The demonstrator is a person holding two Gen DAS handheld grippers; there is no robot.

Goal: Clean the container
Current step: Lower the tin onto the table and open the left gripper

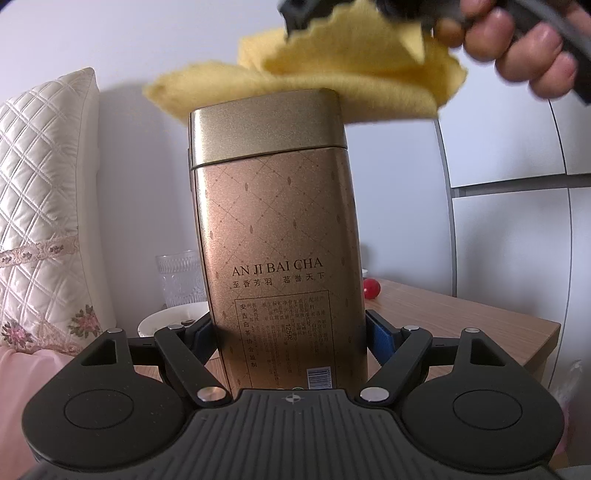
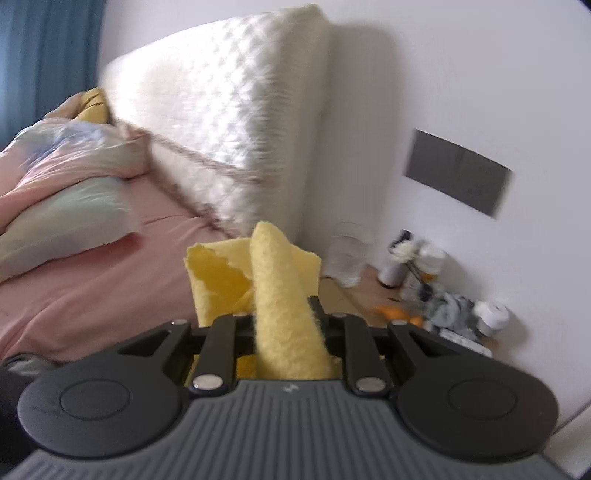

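Observation:
A tall gold tea tin (image 1: 280, 236) with a lighter gold lid stands upright, lettered "AN JI BAI CHA". My left gripper (image 1: 290, 339) is shut on the tin's lower sides, blue pads against it. A yellow cloth (image 1: 332, 85) lies draped over the lid, held from above by my right gripper (image 1: 354, 14), which shows at the top edge with a person's hand (image 1: 517, 48). In the right wrist view my right gripper (image 2: 284, 325) is shut on the yellow cloth (image 2: 280, 295), which bunches up between the fingers and hides the tin.
A wooden bedside table (image 1: 461, 325) bears a clear patterned glass (image 1: 181, 277), a white dish (image 1: 170, 321) and a red ball (image 1: 371, 288). A quilted cream headboard (image 2: 229, 110) and pink bedding (image 2: 92, 266) lie to the left. Bottles and clutter (image 2: 424, 280) crowd the table's back by the wall.

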